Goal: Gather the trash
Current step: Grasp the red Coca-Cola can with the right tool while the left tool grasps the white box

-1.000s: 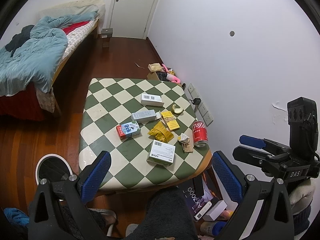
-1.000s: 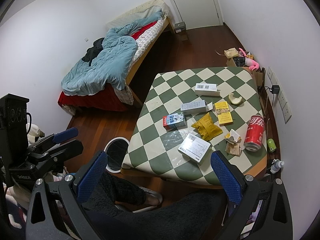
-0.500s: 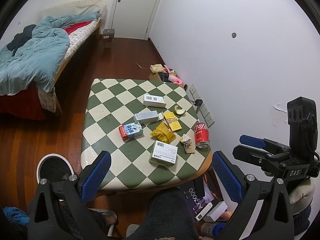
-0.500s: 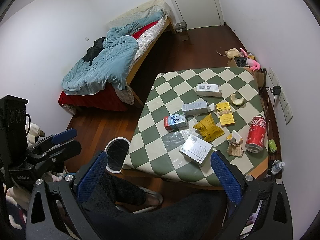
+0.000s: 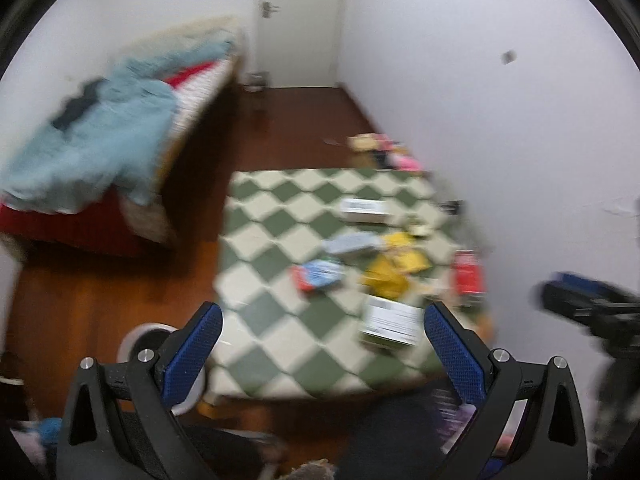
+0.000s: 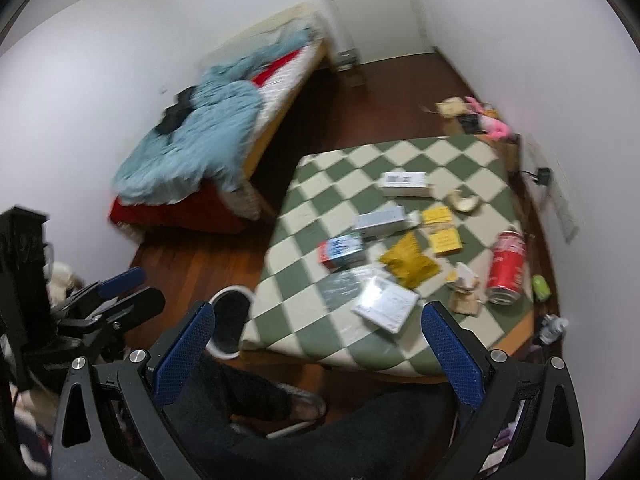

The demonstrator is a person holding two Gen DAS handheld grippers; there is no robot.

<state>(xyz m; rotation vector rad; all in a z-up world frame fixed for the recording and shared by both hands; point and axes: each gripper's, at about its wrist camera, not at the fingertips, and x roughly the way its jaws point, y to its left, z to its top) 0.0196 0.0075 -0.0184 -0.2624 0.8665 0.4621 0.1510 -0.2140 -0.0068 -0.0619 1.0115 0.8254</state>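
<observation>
Left wrist view, badly blurred: the left gripper (image 5: 322, 320) hangs above the near edge of the checkered table (image 5: 272, 216), its blue-padded fingers (image 5: 192, 354) spread wide with nothing between them. Straight ahead between the fingers lies a white box (image 5: 390, 322), close to the right finger. Beyond it sit a yellow wrapper (image 5: 386, 276), a small red and blue carton (image 5: 316, 274) and a grey box (image 5: 352, 242), with a second white box (image 5: 364, 210) farther off. A red can (image 5: 468, 276) stands ahead and right of the right finger, near the table's right edge. A round white bin (image 5: 146, 334) shows on the floor behind the left finger. The right gripper (image 5: 580, 304) appears at the far right edge; from here I cannot tell how wide it stands. A bed (image 5: 104, 148) with a blue quilt lies ahead to the left.

Right wrist view, sharper: the right gripper (image 6: 318, 320) also hangs over the table's (image 6: 472, 160) near edge, fingers (image 6: 450, 354) wide apart and empty. The white box (image 6: 386, 302) lies just ahead between them, beside a clear plastic sheet (image 6: 344, 286). Farther ahead are the yellow wrapper (image 6: 408, 260), carton (image 6: 340, 250) and grey box (image 6: 380, 220). The red can (image 6: 506, 266) lies tilted ahead of the right finger, with crumpled paper scraps (image 6: 464, 288) just left of it. The bin (image 6: 230, 322) sits on the floor just past the left finger. The left gripper (image 6: 120, 292) shows far left, well apart from the table
</observation>
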